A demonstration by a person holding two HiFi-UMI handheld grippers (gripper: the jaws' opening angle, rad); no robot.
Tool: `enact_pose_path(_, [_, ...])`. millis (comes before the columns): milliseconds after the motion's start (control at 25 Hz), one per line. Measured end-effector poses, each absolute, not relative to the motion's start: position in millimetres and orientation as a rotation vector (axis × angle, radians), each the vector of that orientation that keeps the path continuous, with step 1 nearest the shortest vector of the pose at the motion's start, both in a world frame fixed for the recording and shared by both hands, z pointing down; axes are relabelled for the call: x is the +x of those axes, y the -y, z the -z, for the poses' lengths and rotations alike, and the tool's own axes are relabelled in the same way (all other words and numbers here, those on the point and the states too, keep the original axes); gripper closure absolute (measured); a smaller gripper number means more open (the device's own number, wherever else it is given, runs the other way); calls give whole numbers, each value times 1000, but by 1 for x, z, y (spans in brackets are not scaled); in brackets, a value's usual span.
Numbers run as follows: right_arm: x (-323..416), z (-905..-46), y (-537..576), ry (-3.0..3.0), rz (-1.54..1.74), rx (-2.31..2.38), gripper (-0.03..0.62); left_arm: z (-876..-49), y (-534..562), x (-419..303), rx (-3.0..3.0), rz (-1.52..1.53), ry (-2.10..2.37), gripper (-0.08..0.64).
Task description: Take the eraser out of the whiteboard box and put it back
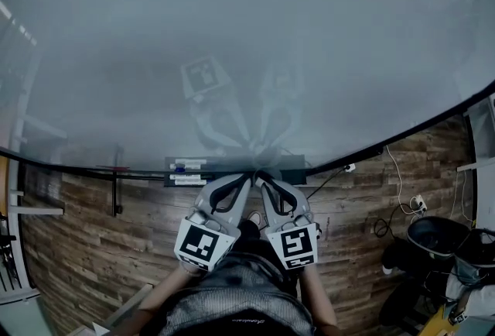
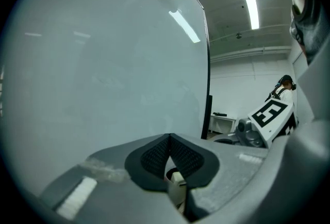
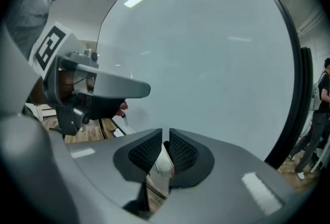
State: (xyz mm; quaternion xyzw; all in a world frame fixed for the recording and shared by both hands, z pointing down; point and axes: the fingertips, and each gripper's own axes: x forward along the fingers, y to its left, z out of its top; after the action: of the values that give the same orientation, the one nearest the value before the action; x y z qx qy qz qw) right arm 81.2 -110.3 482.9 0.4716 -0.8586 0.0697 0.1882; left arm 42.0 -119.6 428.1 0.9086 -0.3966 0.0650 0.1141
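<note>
fingers first, nearest the cameras. left gripper [image 2: 168,138]: fingers pressed together at the tips, nothing pinched. a pale part shows only in the slot below the pads. right gripper [image 3: 165,138]: fingers parted by a narrow slit, pads pressing on nothing, with only ledge and board visible through the gap. judgement: neither tool has the eraser in hand, and the right one's slim opening suits a thin edge rather than a broad face.

head view: both grippers are held side by side in front of the person's body. their tips converge almost to touching, just at the near rim of the whiteboard box [image 1: 294,164]. judged reason for the pairing: the right gripper works at the box while the left sits tucked beside it, clear of the opening.

whiteboard box: a long dark tray under the lower edge of the whiteboard [image 1: 247,48], with its long axis running left to right along that edge. a blue-capped marker [image 1: 179,169] lies lengthwise in its left part.

eraser: cannot be told apart from the dark of the box. judged to lie inside it, in the part just beyond the fingertips, long axis along the box and ends pointing left and right. not confirmed.

beyond: bare board surface carrying a faint reflection of both grippers.
</note>
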Motion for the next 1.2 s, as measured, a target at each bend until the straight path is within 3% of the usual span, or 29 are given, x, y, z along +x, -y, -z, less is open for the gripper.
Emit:
enact_pose_path(240, [85, -510, 109, 2364, -191, 1178, 434, -434, 116, 37, 2614, -199, 1238, 555])
enact_pose_path(400, [84, -529, 110, 2334, -212, 1066, 403, -438, 114, 28, 2594, -211, 1298, 555])
enact_pose_path(1200, [83, -539, 117, 2339, -375, 1047, 434, -444, 105, 10, 2569, -243, 1363, 555])
